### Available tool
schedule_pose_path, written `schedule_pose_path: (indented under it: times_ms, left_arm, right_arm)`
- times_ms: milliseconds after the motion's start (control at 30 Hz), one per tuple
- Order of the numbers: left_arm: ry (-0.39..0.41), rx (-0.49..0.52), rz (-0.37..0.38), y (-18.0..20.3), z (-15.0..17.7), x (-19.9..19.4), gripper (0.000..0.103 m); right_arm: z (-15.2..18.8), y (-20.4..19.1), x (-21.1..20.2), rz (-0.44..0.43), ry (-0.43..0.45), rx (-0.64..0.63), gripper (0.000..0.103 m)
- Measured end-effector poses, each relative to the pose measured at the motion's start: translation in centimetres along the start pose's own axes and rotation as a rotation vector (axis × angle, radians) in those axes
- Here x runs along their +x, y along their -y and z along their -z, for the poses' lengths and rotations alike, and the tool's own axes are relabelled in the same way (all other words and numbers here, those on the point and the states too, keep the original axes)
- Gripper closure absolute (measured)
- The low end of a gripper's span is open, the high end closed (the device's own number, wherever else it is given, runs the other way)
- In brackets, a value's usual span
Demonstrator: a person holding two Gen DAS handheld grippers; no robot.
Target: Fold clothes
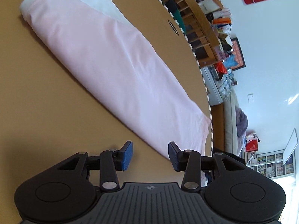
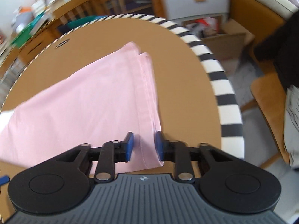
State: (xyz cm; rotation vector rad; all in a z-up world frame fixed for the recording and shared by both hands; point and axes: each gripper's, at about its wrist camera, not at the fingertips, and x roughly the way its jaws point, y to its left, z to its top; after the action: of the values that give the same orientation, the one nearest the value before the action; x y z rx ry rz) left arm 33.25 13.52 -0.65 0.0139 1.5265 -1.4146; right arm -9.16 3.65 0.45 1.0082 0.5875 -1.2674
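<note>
A pale pink garment lies folded into a long strip on the round tan table, with white cloth at its far end. In the left wrist view my left gripper hovers at the strip's near corner, open, with nothing between its blue pads. The right wrist view shows the garment with its stitched hem end toward me. My right gripper straddles the hem's near corner. Its jaws stand apart with the cloth between them, and the left pad is clear of the fabric.
The table's black-and-white striped rim curves close on the right. Beyond it stand a wooden chair, a cardboard box, wooden shelving and a white cabinet.
</note>
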Motion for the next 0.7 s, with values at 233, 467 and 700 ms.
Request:
schedule_pose_path:
  times_ms: [233, 467, 700]
  left_arm:
    - [0.208, -0.059, -0.062, 5.0, 7.8, -0.2, 0.054]
    - [0.347, -0.295, -0.062, 10.2, 17.6, 1.6, 0.051]
    - [0.299, -0.337, -0.093, 12.0, 21.5, 2.9, 0.05]
  right_arm:
    - [-1.0, 2.4, -2.1, -0.203, -0.031, -0.144, 0.098]
    - [0.8, 3.1, -2.2, -0.352, -0.14, -0.344, 0.098]
    - [-0.7, 4.4, -2.6, -0.402, -0.233, -0.377, 0.078]
